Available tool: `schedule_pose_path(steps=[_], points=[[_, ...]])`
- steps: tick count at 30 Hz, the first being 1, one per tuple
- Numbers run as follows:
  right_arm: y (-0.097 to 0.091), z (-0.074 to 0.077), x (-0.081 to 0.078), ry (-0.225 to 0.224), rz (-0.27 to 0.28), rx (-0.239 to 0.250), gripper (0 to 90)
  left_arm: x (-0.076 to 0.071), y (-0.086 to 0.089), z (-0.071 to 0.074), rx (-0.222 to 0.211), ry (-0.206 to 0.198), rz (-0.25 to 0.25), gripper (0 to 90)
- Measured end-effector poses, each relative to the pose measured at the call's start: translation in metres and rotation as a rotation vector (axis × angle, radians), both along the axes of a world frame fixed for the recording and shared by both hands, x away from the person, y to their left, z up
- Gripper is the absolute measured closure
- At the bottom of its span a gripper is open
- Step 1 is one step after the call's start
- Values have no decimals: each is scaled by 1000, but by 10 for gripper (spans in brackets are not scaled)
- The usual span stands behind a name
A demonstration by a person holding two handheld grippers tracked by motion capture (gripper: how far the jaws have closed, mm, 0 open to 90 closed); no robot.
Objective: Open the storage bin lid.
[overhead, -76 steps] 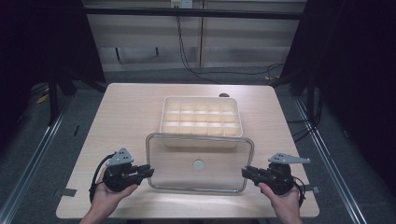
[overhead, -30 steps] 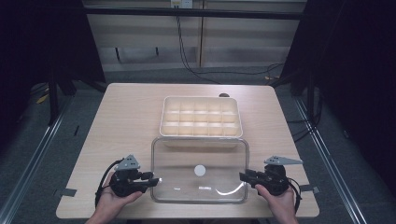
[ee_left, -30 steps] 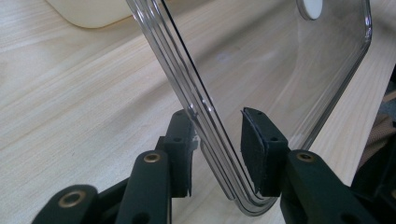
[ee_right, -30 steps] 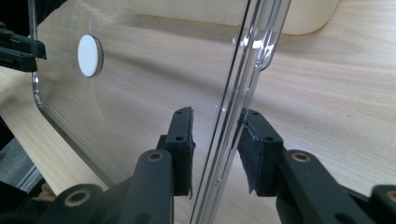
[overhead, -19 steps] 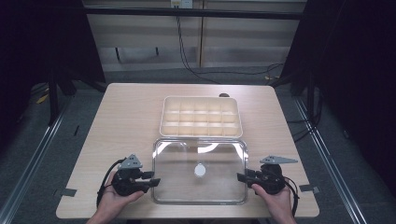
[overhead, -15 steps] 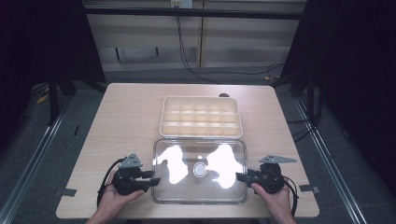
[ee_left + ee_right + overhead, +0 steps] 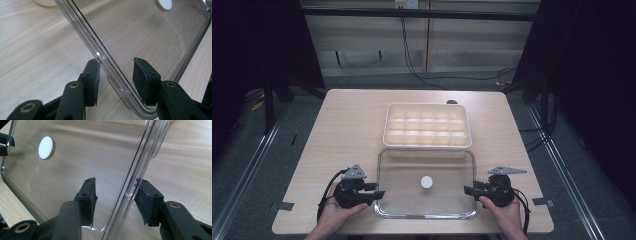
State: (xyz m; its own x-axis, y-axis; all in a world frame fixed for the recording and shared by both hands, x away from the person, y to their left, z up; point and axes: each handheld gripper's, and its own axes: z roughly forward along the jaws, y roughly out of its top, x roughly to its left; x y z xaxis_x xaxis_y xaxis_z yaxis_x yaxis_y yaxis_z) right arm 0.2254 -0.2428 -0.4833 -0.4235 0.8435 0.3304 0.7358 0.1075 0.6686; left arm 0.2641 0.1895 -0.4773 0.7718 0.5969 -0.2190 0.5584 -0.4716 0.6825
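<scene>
With the clear lid (image 7: 426, 190) lying flat on the desk (image 7: 347, 130) just in front of the compartment tray (image 7: 427, 125), both grippers' fingers (image 7: 91, 80) stand spread astride its 2 side rims, unpinched, apparently poised to clamp it.

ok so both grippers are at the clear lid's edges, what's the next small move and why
Probably shut both grippers on the lid. The left gripper and right gripper each straddle a side rim with the jaws open, so nothing grips it yet for carrying to the tray.
</scene>
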Motion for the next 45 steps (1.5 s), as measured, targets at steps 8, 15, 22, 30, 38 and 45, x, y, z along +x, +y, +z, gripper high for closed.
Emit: schedule_pose_path(steps=[8,15,22,30,38,45], points=[[1,-4,2,10,-3,-12,483,1,-1,-2,17,8,-5,561],[3,-7,3,21,-2,-32,445,2,-2,-4,16,22,-7,560],[8,-9,4,40,8,-60,380,3,-3,-6,22,40,-9,542],[10,-10,4,46,16,-71,341,5,-4,-7,27,54,-12,520],[14,-11,4,26,17,-94,280,5,-6,-10,43,69,-7,461],[11,-11,5,46,9,-60,276,7,-6,-11,42,91,-5,452]])
